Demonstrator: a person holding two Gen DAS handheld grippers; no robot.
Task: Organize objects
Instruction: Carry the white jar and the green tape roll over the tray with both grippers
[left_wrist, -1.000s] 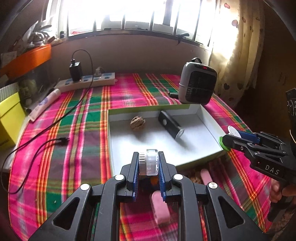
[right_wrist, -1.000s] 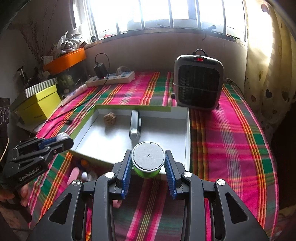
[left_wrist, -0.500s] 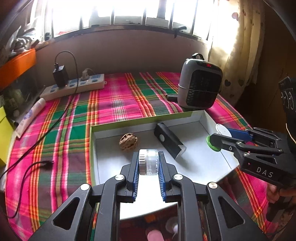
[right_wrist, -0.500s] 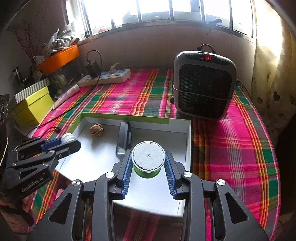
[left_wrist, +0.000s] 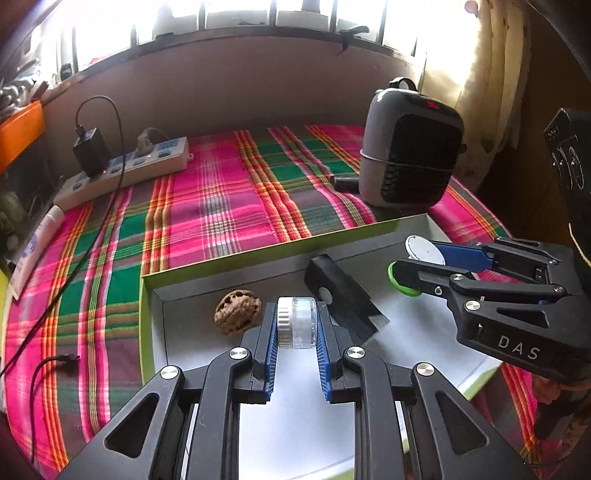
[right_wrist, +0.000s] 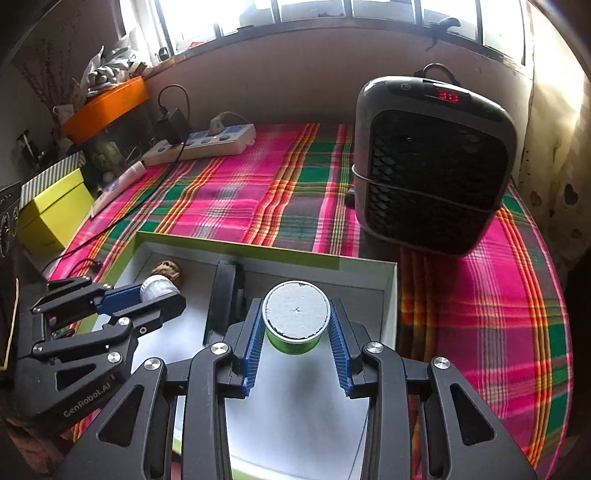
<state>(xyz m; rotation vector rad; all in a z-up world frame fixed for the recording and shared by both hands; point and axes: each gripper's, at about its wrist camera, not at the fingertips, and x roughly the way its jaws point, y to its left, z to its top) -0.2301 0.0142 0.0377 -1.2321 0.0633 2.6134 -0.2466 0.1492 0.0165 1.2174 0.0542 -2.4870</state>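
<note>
Your left claw (left_wrist: 295, 325) grips the small clear ribbed-cap jar (left_wrist: 297, 323), your right claw (right_wrist: 295, 332) the green white-lidded tub (right_wrist: 295, 321), both above the white green-rimmed tray (left_wrist: 436, 347). Lower gently into bare spots, clear of the walnut (left_wrist: 237, 311).

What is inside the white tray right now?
On the white tray floor lie a walnut and a black rectangular device. The left gripper and right gripper, each holding a small container, cover part of the floor.
</note>
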